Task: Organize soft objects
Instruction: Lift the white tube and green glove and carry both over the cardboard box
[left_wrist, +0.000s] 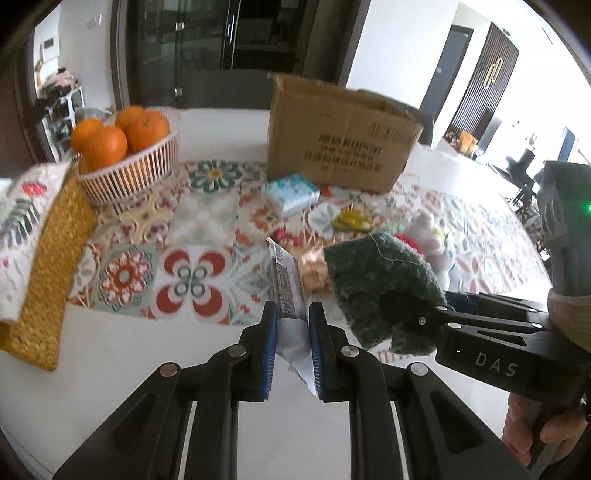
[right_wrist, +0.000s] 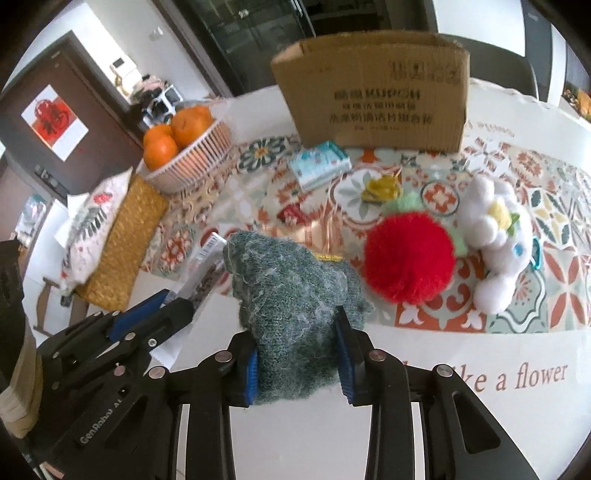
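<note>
My left gripper (left_wrist: 293, 314) is shut on a thin plastic packet (left_wrist: 286, 291) with printed text, held above the table's front edge. My right gripper (right_wrist: 297, 347) is shut on a green knitted woolly piece (right_wrist: 291, 295); it also shows in the left wrist view (left_wrist: 380, 284), just right of the left gripper. A red fluffy ball (right_wrist: 408, 258) and a white plush toy (right_wrist: 491, 236) lie on the patterned mat to the right. An open cardboard box (right_wrist: 376, 92) stands at the back of the mat.
A white basket of oranges (left_wrist: 125, 147) stands back left beside a woven yellow mat (left_wrist: 51, 273) with a printed cloth pouch (left_wrist: 22, 229). A blue tissue pack (right_wrist: 319, 164), a yellow clip (right_wrist: 380, 190) and small red items lie on the patterned tablecloth (left_wrist: 192, 236).
</note>
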